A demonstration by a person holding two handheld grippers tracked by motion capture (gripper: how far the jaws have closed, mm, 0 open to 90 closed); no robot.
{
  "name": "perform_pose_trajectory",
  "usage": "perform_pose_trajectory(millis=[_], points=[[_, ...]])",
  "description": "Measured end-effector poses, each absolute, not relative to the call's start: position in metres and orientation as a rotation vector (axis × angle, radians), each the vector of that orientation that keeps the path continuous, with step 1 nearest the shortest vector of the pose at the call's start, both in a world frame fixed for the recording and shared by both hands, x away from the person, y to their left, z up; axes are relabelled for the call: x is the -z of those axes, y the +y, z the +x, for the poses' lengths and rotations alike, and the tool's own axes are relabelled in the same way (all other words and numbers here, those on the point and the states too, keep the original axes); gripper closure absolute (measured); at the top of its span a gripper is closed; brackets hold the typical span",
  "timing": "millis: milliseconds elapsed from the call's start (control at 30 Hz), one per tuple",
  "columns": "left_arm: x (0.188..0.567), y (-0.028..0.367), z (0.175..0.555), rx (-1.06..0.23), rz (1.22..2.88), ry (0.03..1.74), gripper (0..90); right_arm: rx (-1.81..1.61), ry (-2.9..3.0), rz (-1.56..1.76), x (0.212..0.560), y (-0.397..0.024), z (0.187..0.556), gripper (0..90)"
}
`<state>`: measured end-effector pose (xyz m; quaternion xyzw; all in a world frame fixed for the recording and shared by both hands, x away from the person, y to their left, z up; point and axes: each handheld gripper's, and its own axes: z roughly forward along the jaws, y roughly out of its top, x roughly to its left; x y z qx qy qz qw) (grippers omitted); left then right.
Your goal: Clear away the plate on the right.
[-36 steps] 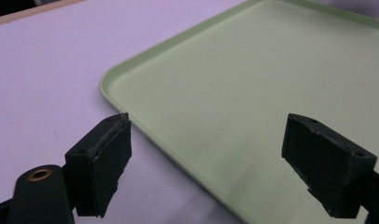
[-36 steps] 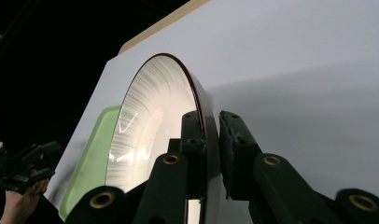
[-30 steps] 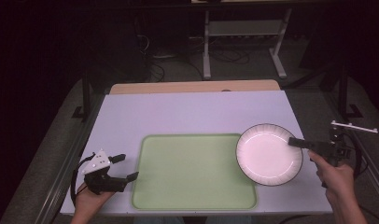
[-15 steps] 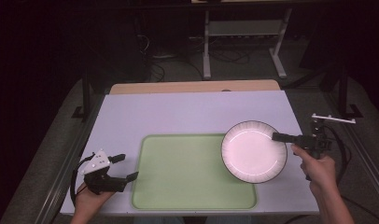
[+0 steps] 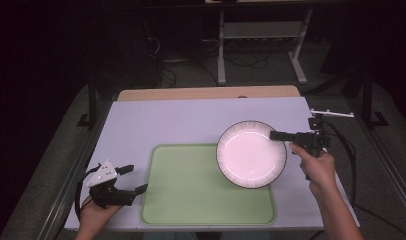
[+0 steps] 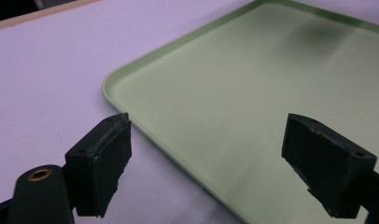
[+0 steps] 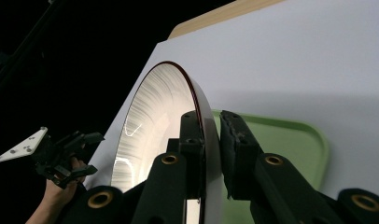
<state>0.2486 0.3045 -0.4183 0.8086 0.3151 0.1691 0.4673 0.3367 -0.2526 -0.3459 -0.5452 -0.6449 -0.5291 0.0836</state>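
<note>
A dark room surrounds the pale lilac counter [image 5: 191,120], whose far edge shows a strip of wood. The right claw [image 5: 277,135] pinches the rim of a white plate [image 5: 251,154] with a dark edge, one jaw inside the rim and one outside, as the right gripper view shows [image 7: 155,130]. The plate carries nothing and hangs over the right far corner of the green tray [image 5: 206,185], partly past its edge. The tray itself holds nothing. The left claw [image 5: 132,178] rests at the tray's left near side with jaws spread wide and nothing between them; in the left gripper view the tray's rounded corner [image 6: 114,83] lies just ahead.
</note>
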Motion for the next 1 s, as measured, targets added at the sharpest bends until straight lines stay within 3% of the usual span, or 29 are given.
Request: perform_pose_trajectory(millis=[500,1000], points=[[0.418,0.305,0.249,-0.412,1.981,0.773,15.6,1.578,-1.935,-1.540,0.339,-0.205,0.351,78.9],[0.418,0.306,0.249,-0.412,1.978,0.772,15.7,1.482,-1.953,-1.585,0.375,-0.162,0.355,78.1]])
